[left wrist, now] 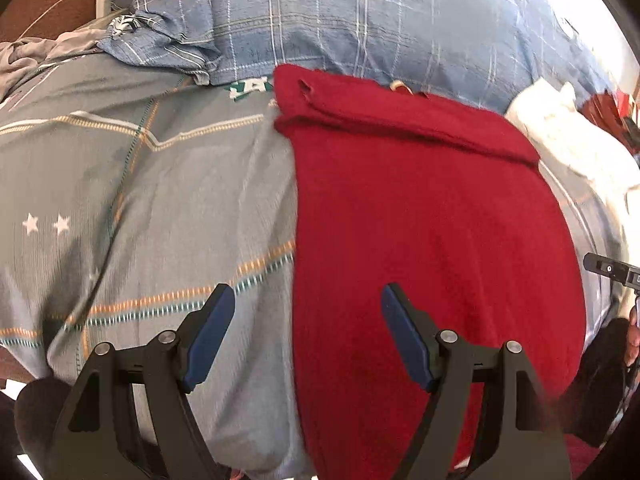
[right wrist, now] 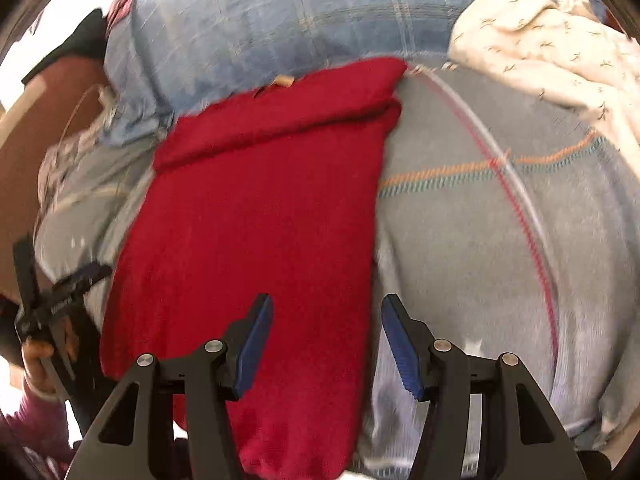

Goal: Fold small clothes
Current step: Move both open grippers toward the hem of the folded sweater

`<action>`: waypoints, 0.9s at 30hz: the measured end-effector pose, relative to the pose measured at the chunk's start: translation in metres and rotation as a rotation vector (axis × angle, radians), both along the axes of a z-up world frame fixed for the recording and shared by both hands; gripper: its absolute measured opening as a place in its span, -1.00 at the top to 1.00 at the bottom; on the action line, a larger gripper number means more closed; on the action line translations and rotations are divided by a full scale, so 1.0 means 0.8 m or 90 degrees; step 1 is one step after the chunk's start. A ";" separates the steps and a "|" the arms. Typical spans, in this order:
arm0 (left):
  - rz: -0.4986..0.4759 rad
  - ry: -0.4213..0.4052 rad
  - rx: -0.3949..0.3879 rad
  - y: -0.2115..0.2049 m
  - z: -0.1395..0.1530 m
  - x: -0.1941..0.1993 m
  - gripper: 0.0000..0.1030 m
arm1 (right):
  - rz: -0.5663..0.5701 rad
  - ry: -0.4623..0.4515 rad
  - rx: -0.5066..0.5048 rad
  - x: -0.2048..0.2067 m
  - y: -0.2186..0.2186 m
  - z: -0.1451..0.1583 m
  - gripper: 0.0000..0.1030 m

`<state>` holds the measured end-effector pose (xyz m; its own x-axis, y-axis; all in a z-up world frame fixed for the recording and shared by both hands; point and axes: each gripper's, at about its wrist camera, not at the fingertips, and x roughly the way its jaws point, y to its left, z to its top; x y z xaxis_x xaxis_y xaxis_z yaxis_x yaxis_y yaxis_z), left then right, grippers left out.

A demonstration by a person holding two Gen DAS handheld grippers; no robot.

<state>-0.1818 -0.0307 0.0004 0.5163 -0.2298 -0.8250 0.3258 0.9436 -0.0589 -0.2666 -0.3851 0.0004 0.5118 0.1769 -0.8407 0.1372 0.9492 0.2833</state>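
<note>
A red knit garment (left wrist: 432, 224) lies flat on the grey bedsheet (left wrist: 140, 200), folded into a long strip with its far end doubled over. It also shows in the right wrist view (right wrist: 256, 220). My left gripper (left wrist: 308, 300) is open and empty, hovering over the garment's near left edge. My right gripper (right wrist: 328, 308) is open and empty, over the garment's near right edge. The left gripper also shows at the left edge of the right wrist view (right wrist: 60, 300).
A blue plaid pillow (left wrist: 360, 20) lies behind the garment. A white patterned cloth (right wrist: 540, 48) sits at the far right of the bed. A white charger and cable (left wrist: 102, 2) lie at the far left. Grey crumpled fabric (left wrist: 36, 56) lies beside it.
</note>
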 end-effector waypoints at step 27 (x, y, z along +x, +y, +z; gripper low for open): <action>-0.004 0.052 -0.001 0.012 -0.014 -0.054 -0.47 | 0.044 0.077 0.039 -0.078 0.023 -0.034 -0.17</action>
